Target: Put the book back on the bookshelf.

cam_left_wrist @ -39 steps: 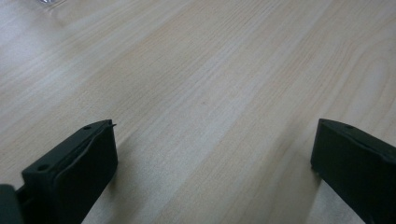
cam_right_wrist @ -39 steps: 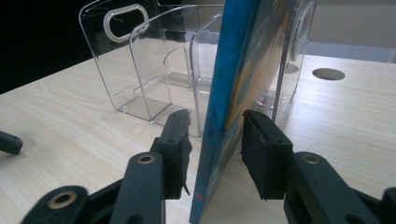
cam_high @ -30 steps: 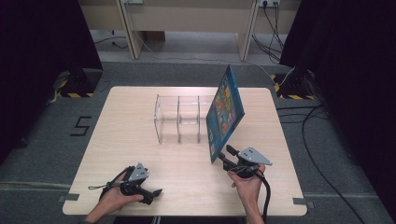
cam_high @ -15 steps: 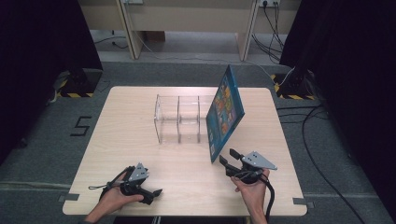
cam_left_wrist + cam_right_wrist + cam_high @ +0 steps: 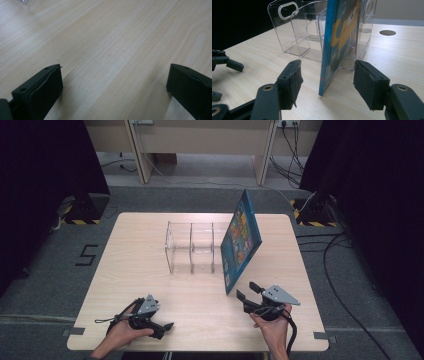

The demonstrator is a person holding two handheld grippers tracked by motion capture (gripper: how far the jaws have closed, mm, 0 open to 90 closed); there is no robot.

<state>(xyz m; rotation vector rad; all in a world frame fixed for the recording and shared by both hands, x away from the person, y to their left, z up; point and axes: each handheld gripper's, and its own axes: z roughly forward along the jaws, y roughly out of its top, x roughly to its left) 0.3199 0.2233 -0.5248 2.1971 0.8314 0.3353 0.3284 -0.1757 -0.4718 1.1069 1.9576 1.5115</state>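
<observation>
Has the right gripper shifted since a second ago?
Yes. The right gripper has backed slightly toward the table's near edge, away from the blue picture book leaning on the clear plastic rack, its jaws opening.

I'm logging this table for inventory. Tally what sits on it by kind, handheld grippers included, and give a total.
Blue picture book, standing tilted against the organiser: 1
Clear plastic compartment organiser: 1
Black two-jaw handheld grippers, left gripper and right gripper: 2
Total: 4

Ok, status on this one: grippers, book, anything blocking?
Right gripper jaws just opening, book edge between them, untouched. Left gripper open, idle. Book leans on clear organizer. Nothing blocking.
</observation>
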